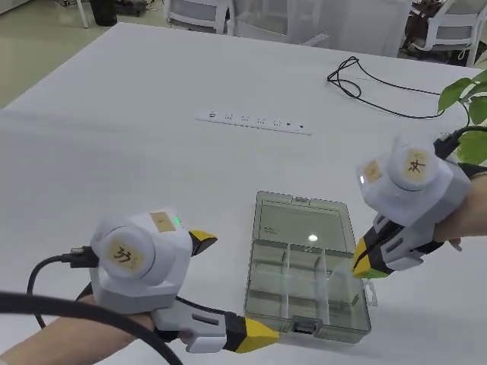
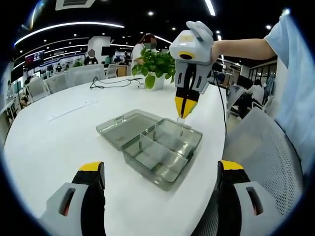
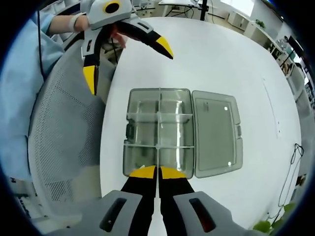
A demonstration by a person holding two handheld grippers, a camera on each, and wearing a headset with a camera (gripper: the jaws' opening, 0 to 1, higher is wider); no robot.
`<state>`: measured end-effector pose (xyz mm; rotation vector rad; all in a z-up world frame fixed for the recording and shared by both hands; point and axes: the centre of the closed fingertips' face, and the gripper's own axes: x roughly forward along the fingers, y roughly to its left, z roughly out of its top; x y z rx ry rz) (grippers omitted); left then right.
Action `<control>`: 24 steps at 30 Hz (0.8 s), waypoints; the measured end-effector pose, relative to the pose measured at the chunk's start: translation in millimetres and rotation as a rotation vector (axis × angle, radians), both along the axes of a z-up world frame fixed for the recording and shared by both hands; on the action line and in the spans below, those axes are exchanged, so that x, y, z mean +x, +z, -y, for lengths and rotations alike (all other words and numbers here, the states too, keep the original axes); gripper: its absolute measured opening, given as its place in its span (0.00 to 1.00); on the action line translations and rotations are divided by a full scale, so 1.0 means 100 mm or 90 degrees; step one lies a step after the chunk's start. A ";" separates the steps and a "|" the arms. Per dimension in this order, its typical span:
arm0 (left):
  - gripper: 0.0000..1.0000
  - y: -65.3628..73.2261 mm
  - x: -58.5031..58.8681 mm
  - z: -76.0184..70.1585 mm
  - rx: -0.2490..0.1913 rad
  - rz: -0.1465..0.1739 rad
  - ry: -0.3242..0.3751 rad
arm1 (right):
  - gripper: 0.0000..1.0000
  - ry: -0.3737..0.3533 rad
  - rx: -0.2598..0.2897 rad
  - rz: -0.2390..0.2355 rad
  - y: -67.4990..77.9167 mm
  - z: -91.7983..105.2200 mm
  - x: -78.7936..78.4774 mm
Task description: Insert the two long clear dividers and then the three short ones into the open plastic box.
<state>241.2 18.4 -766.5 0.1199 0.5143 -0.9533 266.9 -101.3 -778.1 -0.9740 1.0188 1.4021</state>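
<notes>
The open, smoky translucent plastic box (image 1: 342,328) is laid on the white surface (image 1: 152,137) with its lid flat, so the slots can be reached from above. Clear dividers (image 3: 158,146) are seen seated inside. The right tongs (image 3: 158,172) are pinched together at its rim; whether a divider is gripped cannot be told. The left tongs (image 1: 233,287) are held wide apart, empty.

A white table (image 1: 152,91) carries a power strip (image 1: 253,122) at twelve o'clock and a black cable (image 1: 365,84) at one. A leafy plant (image 1: 466,99) stands at three; long strip lights (image 2: 69,25) glow overhead.
</notes>
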 end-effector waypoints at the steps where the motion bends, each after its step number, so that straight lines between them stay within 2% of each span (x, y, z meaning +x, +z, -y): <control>1: 0.97 -0.01 0.00 0.00 0.001 0.000 0.000 | 0.02 0.001 -0.003 -0.002 -0.02 0.00 0.00; 9: 0.96 -0.01 0.00 -0.01 -0.001 -0.002 0.000 | 0.03 0.010 -0.011 -0.003 -0.13 0.01 0.02; 21: 0.95 -0.02 -0.01 -0.02 0.001 -0.003 0.001 | 0.02 0.008 -0.029 -0.005 -0.38 0.02 0.01; 24: 0.95 -0.01 -0.01 -0.02 0.000 -0.003 0.001 | 0.02 0.007 -0.032 -0.004 -0.37 0.02 0.02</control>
